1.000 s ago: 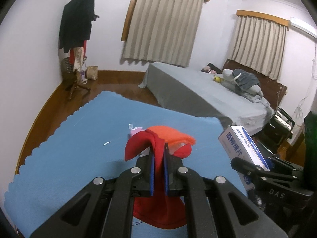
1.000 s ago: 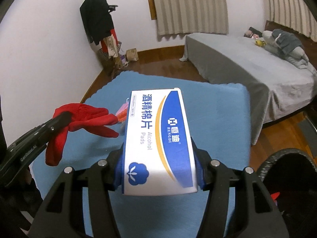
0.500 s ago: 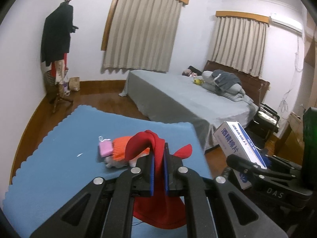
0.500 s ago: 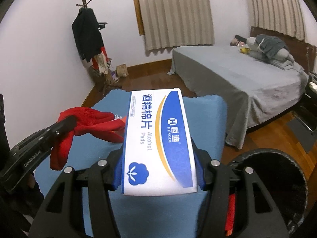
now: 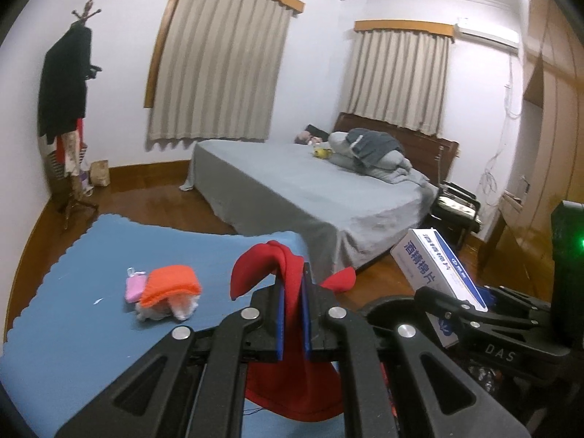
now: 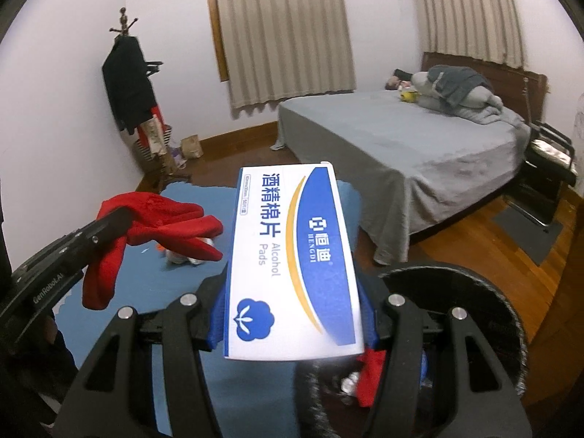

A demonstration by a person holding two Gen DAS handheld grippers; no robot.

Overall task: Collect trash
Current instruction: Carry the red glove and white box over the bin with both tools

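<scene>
While left tool [image 5: 292, 310] pinches red glove [image 5: 288, 292] — right tool [image 6: 292, 314] clamps alcohol-pad box [image 6: 292, 262].

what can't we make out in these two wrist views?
- Black bin contents: right wrist view, mostly hidden by the alcohol pad box and right gripper.
- Red glove lower part: left wrist view, behind the left gripper.
- White item under the orange cloth: too small to identify.

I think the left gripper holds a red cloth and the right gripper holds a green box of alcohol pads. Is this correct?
The box colour is wrong. The right gripper holds a blue and white box of alcohol pads, as the right wrist view shows. The left gripper does hold the red cloth.
</scene>
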